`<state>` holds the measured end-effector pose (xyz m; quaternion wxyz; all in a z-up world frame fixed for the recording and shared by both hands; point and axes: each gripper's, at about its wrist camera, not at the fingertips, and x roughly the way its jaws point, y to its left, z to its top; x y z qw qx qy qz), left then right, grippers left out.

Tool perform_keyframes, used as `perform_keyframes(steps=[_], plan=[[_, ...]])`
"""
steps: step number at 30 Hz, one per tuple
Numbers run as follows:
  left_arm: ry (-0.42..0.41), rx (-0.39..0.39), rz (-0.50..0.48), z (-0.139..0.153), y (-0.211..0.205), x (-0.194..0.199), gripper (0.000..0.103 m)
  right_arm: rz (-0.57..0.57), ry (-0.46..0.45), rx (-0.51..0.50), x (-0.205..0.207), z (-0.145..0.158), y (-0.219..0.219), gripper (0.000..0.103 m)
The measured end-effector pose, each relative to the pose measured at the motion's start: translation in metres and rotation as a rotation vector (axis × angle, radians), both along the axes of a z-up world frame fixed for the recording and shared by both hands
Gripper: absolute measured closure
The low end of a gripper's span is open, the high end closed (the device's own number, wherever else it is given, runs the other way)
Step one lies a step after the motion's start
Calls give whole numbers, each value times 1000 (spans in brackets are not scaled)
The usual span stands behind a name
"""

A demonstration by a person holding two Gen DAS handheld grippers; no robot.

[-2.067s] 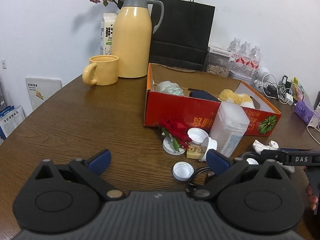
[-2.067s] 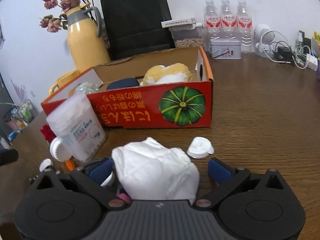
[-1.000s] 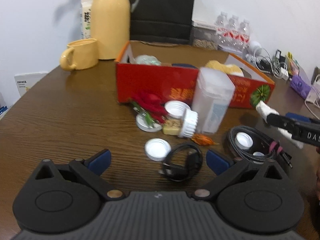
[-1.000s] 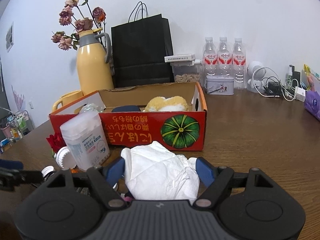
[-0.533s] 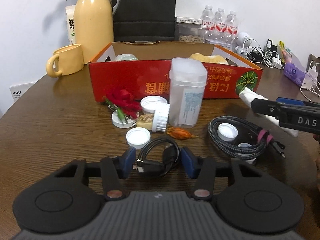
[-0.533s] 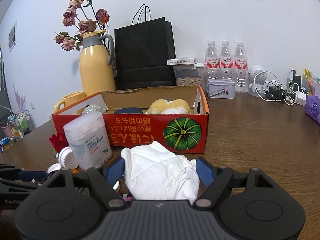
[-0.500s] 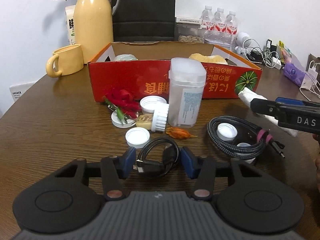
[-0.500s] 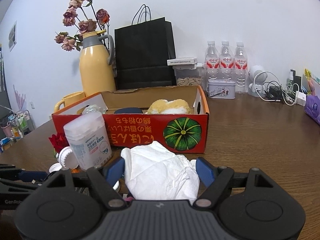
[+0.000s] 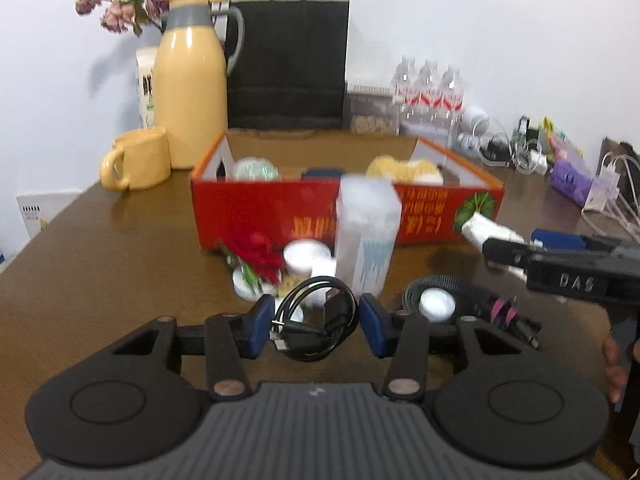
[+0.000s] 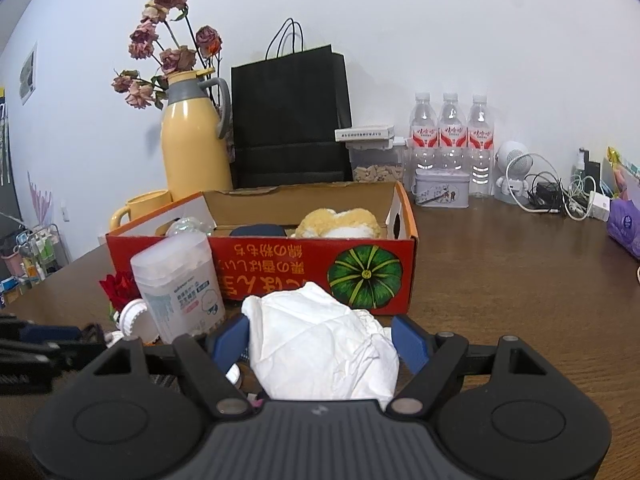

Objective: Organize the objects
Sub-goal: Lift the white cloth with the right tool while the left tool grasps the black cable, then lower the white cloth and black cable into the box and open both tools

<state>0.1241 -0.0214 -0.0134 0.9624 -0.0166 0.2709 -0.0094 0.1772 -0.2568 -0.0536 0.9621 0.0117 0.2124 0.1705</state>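
My left gripper [image 9: 316, 327] has a coiled black cable [image 9: 340, 314] between its blue pads. The jaws are still closing and both pads touch the coil, which hangs just above the brown table [image 9: 100, 280]. Beyond it stands a clear lidded container [image 9: 366, 236], with a red flower [image 9: 256, 256] and white caps [image 9: 308, 256] beside it. Behind them is the red cardboard box [image 9: 248, 216] holding a yellow plush and other items. My right gripper [image 10: 318, 342] is shut on a crumpled white tissue [image 10: 324, 348] in front of the box [image 10: 280, 268].
A braided cable coil [image 9: 460, 284] with a white cap [image 9: 438, 304] lies at the right. A yellow jug [image 9: 188, 100], yellow mug [image 9: 136, 164], black paper bag [image 9: 288, 64] and water bottles [image 10: 450, 140] stand behind the box. Chargers and wires [image 10: 552, 196] crowd the far right.
The left jaws came in from wide open onto the black cable, and the coil has risen a little off the table towards the box. The right gripper kept still with the tissue.
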Motion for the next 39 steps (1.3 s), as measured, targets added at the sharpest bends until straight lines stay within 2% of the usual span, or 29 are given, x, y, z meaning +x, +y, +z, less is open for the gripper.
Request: perform_keyframes(steps=[8,17,28,33,39], plan=[[-131,3,17,39,10,13,56,0,-82,-1,2,24,6,25],[-217,5,19,69,8,63,56,6,-152,-19,46,58,34,25],[-209,-12,63,63,9,144,56,20,-125,-84,123,66,81,26],[-192,-47,94,55,18,179,56,8,-91,-84,152,55,86,26],[-125,-40,109,37,27,204,56,-8,-38,-91,171,38,81,26]])
